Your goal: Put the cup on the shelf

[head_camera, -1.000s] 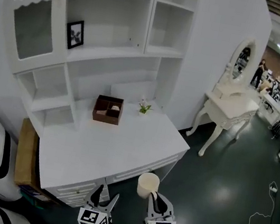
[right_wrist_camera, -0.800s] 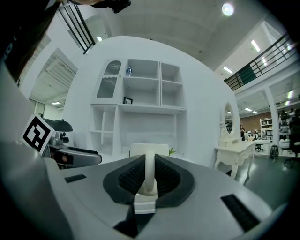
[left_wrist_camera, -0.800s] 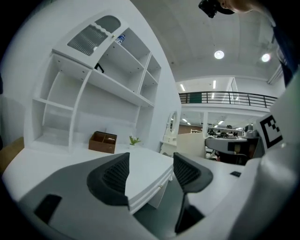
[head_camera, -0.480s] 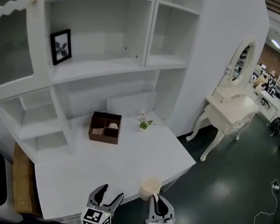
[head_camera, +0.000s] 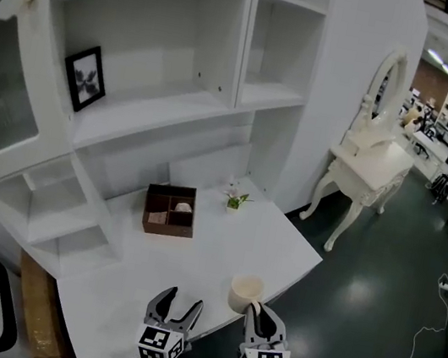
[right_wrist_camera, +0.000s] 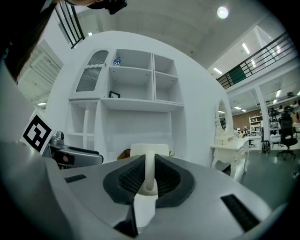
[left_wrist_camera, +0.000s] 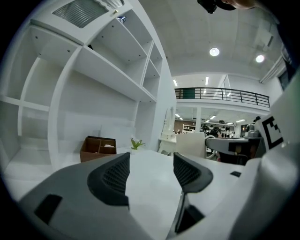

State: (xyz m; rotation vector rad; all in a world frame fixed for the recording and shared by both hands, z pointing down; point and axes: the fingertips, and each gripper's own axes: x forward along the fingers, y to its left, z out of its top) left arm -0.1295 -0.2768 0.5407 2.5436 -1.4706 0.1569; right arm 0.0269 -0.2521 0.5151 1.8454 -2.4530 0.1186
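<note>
In the head view, I see both grippers at 6 o'clock in the frame, over the near edge of the white desk (head_camera: 194, 250). The left gripper (head_camera: 182, 305) has its jaws spread with nothing between them. The right gripper (head_camera: 255, 310) pinches the handle of the cream cup (head_camera: 244, 292), which is upright at its 11 o'clock, held above the desk's front edge. A brown box (head_camera: 170, 210) lies at 12 o'clock from the left gripper, with a small plant (head_camera: 234, 199) just beside it at 2 o'clock. The shelf unit (head_camera: 168, 108) rises behind, with a picture frame (head_camera: 84, 77) on it at 10 o'clock.

In the left gripper view, my jaws stand apart and only bare desk shows between them. The box (left_wrist_camera: 97, 147) and the plant (left_wrist_camera: 136, 144) are ahead at 11 o'clock.

In the right gripper view, the jaws are pressed onto the cup's handle, and the cup (right_wrist_camera: 149, 150) stands upright just beyond them. The shelf unit (right_wrist_camera: 136, 89) fills 12 o'clock, well apart from the cup.
</note>
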